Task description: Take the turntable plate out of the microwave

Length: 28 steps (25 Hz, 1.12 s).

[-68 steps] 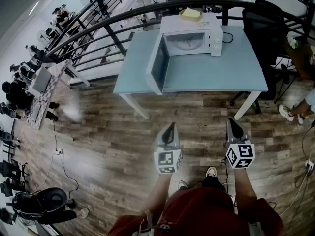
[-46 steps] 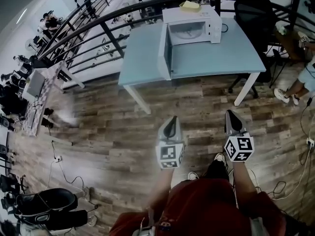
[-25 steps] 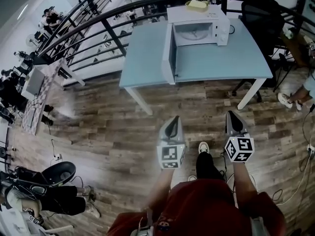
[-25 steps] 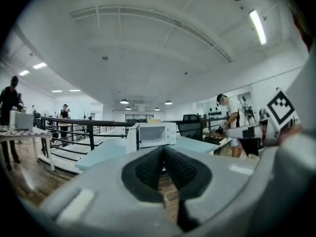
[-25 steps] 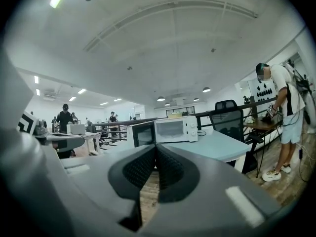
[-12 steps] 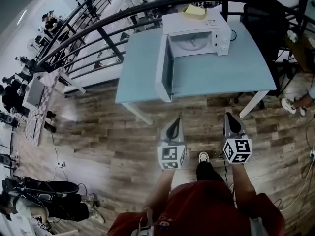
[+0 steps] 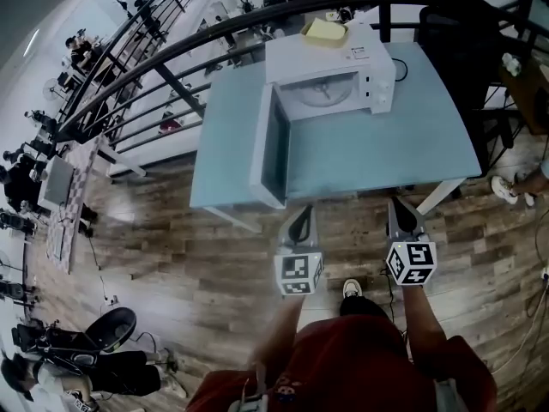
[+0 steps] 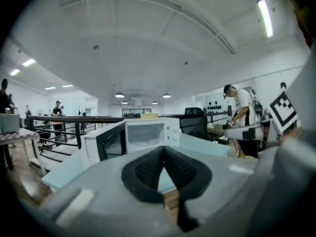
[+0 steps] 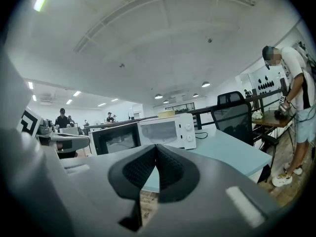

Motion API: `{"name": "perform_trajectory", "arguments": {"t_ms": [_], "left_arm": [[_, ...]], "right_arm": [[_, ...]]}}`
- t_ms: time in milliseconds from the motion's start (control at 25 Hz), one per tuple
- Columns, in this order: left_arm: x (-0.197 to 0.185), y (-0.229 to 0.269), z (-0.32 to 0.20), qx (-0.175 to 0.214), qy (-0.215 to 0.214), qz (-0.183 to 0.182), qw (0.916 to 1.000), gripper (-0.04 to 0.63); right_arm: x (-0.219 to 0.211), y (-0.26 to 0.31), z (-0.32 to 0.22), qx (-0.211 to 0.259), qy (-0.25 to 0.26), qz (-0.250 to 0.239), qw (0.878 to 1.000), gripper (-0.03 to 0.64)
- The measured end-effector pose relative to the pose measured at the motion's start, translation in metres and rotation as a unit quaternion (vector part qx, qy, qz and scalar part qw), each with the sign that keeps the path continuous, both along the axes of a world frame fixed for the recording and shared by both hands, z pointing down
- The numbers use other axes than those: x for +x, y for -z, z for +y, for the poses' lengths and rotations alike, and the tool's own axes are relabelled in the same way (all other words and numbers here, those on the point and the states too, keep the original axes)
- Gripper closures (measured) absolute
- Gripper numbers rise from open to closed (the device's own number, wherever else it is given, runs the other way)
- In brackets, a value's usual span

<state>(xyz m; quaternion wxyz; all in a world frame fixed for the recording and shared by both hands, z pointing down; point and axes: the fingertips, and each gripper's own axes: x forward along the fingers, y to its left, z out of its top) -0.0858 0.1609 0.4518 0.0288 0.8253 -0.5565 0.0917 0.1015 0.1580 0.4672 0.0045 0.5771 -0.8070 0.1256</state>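
Note:
The white microwave [image 7: 330,58] stands at the back of a pale blue table [image 7: 386,148], its door [image 7: 264,148] swung wide open to the left. Inside the cavity lies the round glass turntable plate [image 7: 324,93]. My left gripper [image 7: 300,215] and right gripper [image 7: 401,206] are both shut and hold nothing; they hover just short of the table's near edge, side by side. The left gripper view shows the microwave [image 8: 148,132] past the shut left gripper [image 8: 164,151]. In the right gripper view the microwave [image 9: 165,131] sits beyond the shut right gripper [image 9: 156,148]; the plate is not discernible there.
A yellow pad [image 7: 324,31] lies on top of the microwave. A black office chair [image 7: 467,24] stands at the table's right. A dark curved railing [image 7: 171,80] runs behind and left of the table. A person [image 9: 295,98] stands at a desk on the right.
The table and microwave have drawn much nearer and larger in the head view. Both grippers stay shut and side by side, now at the table's near edge.

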Motion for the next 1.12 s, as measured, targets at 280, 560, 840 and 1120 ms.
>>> {"name": "perform_trajectory", "arguments": {"t_ms": [280, 560, 840, 1120], "left_arm": [[0.018, 0.001, -0.048, 0.002, 0.009, -0.003, 1.0, 0.597], [0.024, -0.006, -0.078, -0.002, 0.011, 0.001, 0.9999, 0.597], [0.02, -0.01, -0.116, 0.002, 0.012, 0.01, 0.9999, 0.597], [0.013, -0.015, -0.18, 0.001, 0.012, 0.012, 0.9999, 0.597]], "right_arm": [[0.016, -0.001, -0.05, 0.0, 0.009, 0.004, 1.0, 0.617], [0.02, -0.008, -0.079, -0.005, 0.014, 0.008, 1.0, 0.617], [0.011, -0.012, -0.115, -0.004, 0.018, 0.013, 1.0, 0.617], [-0.001, -0.011, -0.182, 0.0, 0.024, 0.019, 1.0, 0.617]]}}
